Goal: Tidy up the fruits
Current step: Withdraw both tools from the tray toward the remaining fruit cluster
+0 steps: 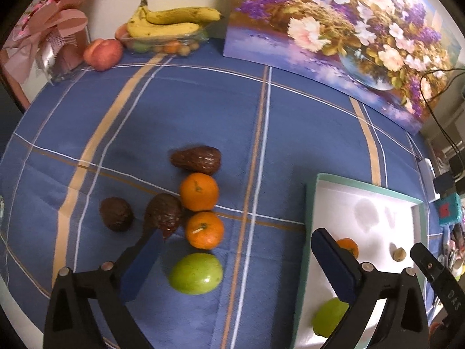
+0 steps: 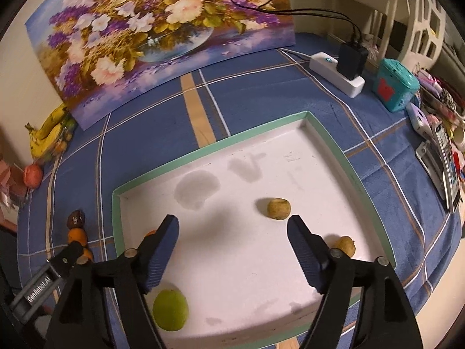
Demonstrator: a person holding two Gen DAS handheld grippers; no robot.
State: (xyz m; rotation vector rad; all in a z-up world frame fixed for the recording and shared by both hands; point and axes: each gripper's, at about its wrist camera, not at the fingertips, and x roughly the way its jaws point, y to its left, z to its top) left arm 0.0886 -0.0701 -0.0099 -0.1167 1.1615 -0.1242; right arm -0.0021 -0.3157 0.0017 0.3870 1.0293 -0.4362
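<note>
On the blue checked cloth lie three dark avocados (image 1: 196, 160), two oranges (image 1: 199, 191) and a green apple (image 1: 196, 273). My left gripper (image 1: 237, 234) hangs open above them, with nothing between its pads; its left finger is by the nearest avocado (image 1: 164, 213). To the right, the white tray (image 2: 203, 152) with a green rim holds a green apple (image 2: 170, 309), two small tan fruits (image 2: 278, 208) and an orange (image 2: 149, 232) partly hidden behind a finger. My right gripper (image 2: 232, 221) is open over the tray floor and holds nothing.
A flower painting (image 2: 145, 29) leans on the wall at the back. Bananas (image 1: 174, 20) top a clear container, with a peach (image 1: 102, 53) and a pink gift box (image 1: 55, 37) beside it. A power strip (image 2: 337, 74), a teal box (image 2: 396, 85) and clutter line the right edge.
</note>
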